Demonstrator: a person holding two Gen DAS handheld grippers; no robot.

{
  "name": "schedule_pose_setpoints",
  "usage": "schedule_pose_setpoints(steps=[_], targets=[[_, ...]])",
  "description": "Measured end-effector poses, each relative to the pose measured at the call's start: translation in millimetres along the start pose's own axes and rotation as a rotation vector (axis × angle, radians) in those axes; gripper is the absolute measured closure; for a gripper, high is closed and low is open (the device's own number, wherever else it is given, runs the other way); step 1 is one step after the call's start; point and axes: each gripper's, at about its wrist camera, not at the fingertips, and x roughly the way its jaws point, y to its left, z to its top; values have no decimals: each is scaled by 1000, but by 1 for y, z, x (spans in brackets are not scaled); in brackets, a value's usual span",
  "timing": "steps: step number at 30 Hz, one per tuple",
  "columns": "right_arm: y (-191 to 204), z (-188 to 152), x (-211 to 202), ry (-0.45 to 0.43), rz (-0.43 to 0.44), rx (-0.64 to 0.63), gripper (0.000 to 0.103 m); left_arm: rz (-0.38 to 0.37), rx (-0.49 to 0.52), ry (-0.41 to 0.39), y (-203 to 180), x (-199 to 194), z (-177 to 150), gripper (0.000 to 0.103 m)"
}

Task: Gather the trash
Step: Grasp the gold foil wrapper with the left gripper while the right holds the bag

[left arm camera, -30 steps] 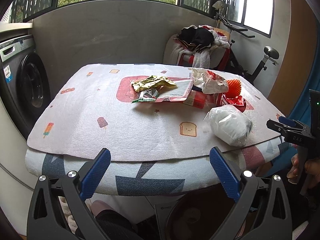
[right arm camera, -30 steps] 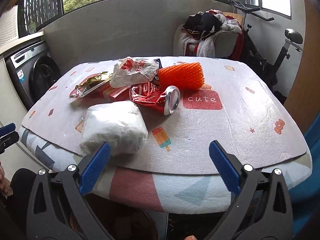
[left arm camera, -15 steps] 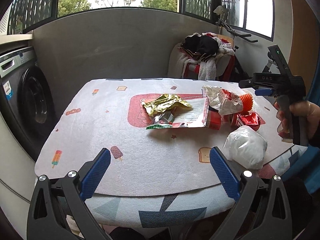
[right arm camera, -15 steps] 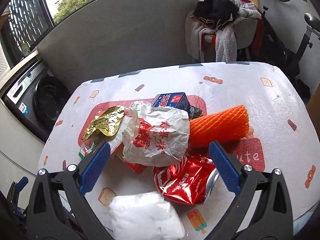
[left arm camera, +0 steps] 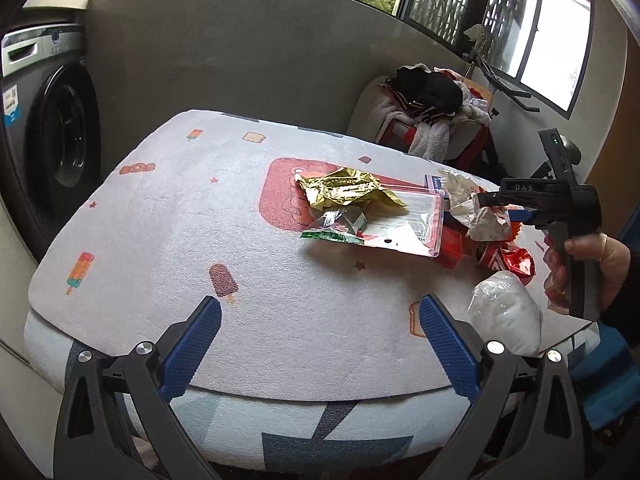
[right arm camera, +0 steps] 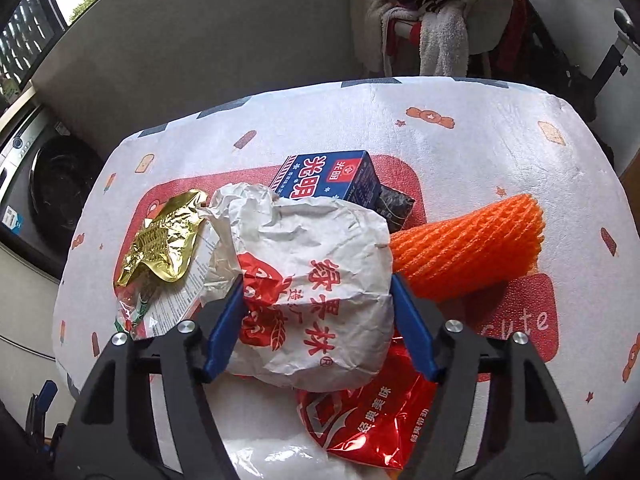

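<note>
Right tool (right arm camera: 318,322) narrowed since earlier, pads touching white paper bag (right arm camera: 312,292), left tool (left arm camera: 320,344) open, empty.

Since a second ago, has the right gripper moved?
Yes. The right gripper has advanced from the table's near edge over the trash pile; its jaws have been closing around the white paper bag.

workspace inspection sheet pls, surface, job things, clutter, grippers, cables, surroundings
surface: table under a white printed mat.
job's things: white paper bag, gold foil wrapper, blue carton, orange foam net, red foil bag, clear pouch, white plastic bag, all piled together on the mat.
clutter: nothing seen besides the trash.
grippers: right gripper has just been closing, pads either side of the white paper bag, pressing it; left gripper open, nothing between its pads.
cables: nothing seen.
surroundings: washing machine; chair heaped with clothes; windows.
</note>
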Motion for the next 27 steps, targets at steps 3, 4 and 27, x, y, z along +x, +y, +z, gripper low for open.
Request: schedule_pose_setpoints(steps=[3, 4, 27], targets=[[-1, -6, -25, -71, 45, -25, 34, -39, -70, 10, 10, 3, 5, 6], [1, -7, -34, -100, 44, -50, 34, -54, -98, 22, 13, 5, 8, 6], [-67, -33, -93, -243, 11, -74, 34, -281, -673, 282, 69, 199, 99, 45]])
